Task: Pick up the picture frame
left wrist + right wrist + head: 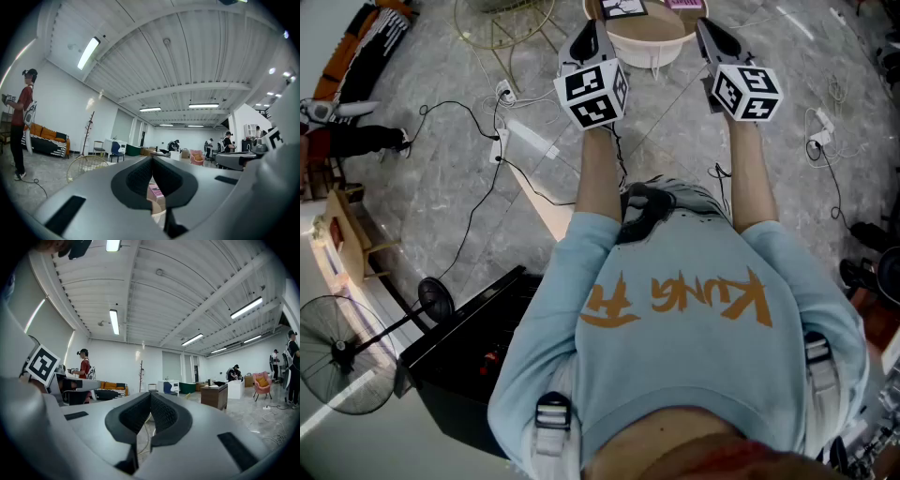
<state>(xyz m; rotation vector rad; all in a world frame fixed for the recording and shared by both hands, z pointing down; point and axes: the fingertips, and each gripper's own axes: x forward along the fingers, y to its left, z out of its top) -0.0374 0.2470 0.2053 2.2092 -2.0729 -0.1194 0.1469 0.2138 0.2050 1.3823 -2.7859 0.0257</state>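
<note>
In the head view the frame (623,7) lay on the round surface (661,54) ahead and below, nearer my left fingers (589,37) than my right fingers (710,36). The left gripper view showed my left fingers (138,178) together, empty and level. The right gripper view showed my right fingers (136,416) likewise closed on nothing, frame unseen.

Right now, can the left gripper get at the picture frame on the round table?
Probably yes: the picture frame lies just ahead of the left gripper on the round table, with nothing between them. Its jaws are shut, so it must open first.
</note>
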